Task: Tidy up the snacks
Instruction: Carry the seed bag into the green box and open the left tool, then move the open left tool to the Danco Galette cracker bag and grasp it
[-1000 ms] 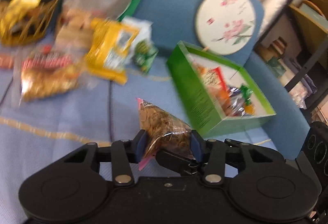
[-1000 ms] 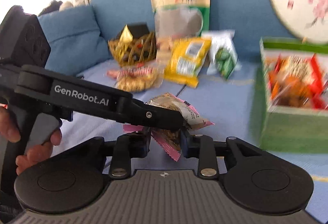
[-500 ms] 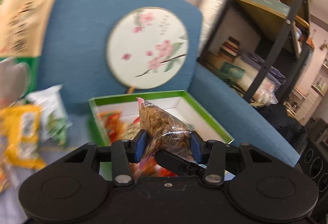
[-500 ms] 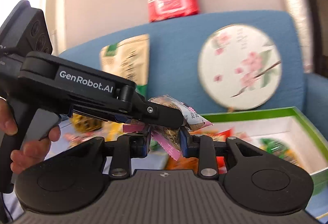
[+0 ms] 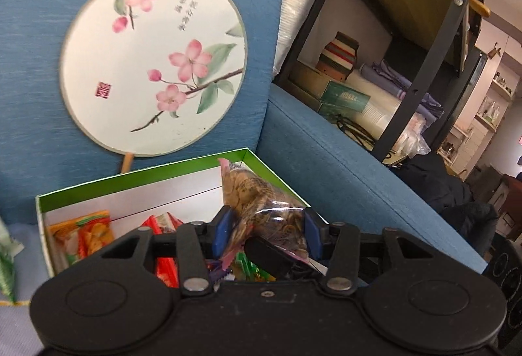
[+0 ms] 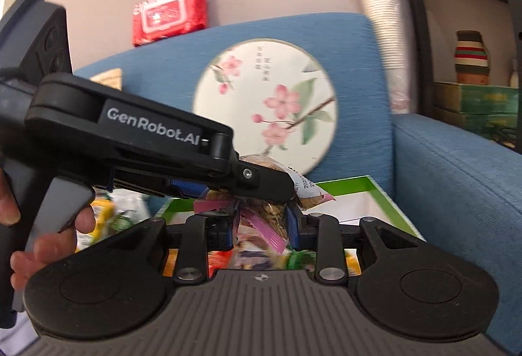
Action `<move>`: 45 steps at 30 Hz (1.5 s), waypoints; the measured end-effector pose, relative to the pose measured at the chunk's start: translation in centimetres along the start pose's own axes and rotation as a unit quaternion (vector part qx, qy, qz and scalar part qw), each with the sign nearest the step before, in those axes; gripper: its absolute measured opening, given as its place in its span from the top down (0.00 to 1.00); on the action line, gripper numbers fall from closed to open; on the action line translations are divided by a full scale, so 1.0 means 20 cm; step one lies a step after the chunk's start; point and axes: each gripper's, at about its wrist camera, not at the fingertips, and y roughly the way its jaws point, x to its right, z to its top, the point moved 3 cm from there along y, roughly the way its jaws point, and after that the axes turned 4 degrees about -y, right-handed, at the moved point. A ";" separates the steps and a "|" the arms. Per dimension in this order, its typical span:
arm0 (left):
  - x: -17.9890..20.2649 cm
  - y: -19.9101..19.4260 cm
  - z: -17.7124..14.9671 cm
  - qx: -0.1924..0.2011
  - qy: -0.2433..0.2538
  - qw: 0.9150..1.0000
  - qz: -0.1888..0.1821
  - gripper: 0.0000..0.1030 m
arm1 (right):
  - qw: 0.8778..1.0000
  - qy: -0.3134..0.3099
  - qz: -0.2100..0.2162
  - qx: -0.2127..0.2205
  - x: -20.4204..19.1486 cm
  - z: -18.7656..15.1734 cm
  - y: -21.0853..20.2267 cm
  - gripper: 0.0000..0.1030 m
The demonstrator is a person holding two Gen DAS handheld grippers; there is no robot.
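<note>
Both grippers are shut on the same clear snack bag of brown pieces with pink ends [image 5: 261, 206], also seen in the right wrist view [image 6: 267, 215]. My left gripper [image 5: 264, 225] clamps its middle; it crosses the right wrist view as a black arm [image 6: 146, 144]. My right gripper [image 6: 261, 224] pinches the bag's lower pink end. The bag hangs over the open green box [image 5: 137, 176], which holds several orange, red and green snack packs [image 5: 94, 235]. The box also shows in the right wrist view [image 6: 385, 193].
The box sits on a blue sofa [image 5: 342, 167] with a round flower fan [image 5: 153, 62] leaning on the backrest. A dark metal shelf [image 5: 424, 62] with boxes stands at the right. A red pack [image 6: 169, 13] lies on the backrest top. Loose snacks [image 6: 111, 219] lie at the left.
Both grippers carried the bag from over the seat to the right, to above the green box, and tilted upward. Both grips stayed shut.
</note>
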 end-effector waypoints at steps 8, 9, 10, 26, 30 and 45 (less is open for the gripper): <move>-0.05 -0.09 -0.06 0.032 -0.001 0.998 0.061 0.00 | 0.998 -0.029 -0.042 -0.034 -0.05 -0.05 0.02 0.00; -0.05 -0.12 -0.06 0.033 0.001 0.997 0.067 0.00 | 0.998 -0.033 -0.039 -0.025 -0.06 -0.04 0.00 0.00; -0.06 -0.15 -0.06 0.034 0.003 0.997 0.073 0.00 | 0.998 -0.038 -0.036 -0.018 -0.08 -0.04 -0.03 0.00; -0.60 -0.91 -0.35 0.063 -0.098 0.968 0.222 0.00 | 0.979 -0.080 0.186 -0.013 -0.63 -0.09 -0.19 0.00; -0.90 -1.03 -0.37 0.080 -0.138 0.943 0.293 0.00 | 0.977 -0.068 0.202 -0.020 -0.68 -0.11 -0.19 0.00; -1.33 -0.93 -0.41 -0.025 -0.177 0.941 0.287 0.00 | 0.967 -0.067 0.244 -0.023 -0.75 -0.14 -0.20 0.00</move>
